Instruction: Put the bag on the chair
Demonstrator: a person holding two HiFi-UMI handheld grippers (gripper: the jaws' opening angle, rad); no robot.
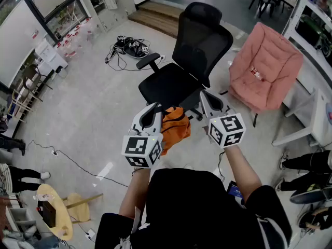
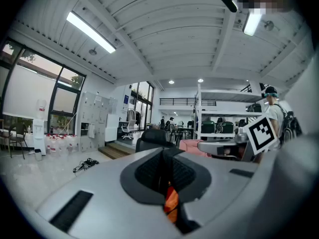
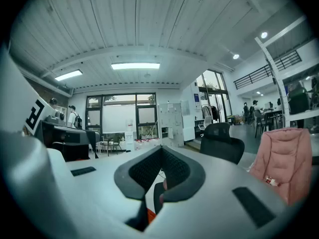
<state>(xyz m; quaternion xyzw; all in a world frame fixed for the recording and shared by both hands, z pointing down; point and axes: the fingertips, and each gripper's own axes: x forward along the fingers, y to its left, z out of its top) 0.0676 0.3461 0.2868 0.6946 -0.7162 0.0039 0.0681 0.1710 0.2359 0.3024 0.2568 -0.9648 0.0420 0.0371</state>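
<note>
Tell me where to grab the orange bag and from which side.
Grip the bunched top edge of the bag, coming in level from the person's side, as the left gripper does now with jaws shut on it. The cloth is soft and hangs limp below, so only the gathered top gives the jaws something to pinch.

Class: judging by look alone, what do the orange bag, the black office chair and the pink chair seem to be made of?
Orange bag: thin woven fabric, perhaps nylon; it hangs limp and creased.
Black office chair: matte cloth or mesh on a hard, plastic-looking frame; the weave is too small to tell.
Pink chair: soft padded cloth; the cushions look puffy and sag in folds.
</note>
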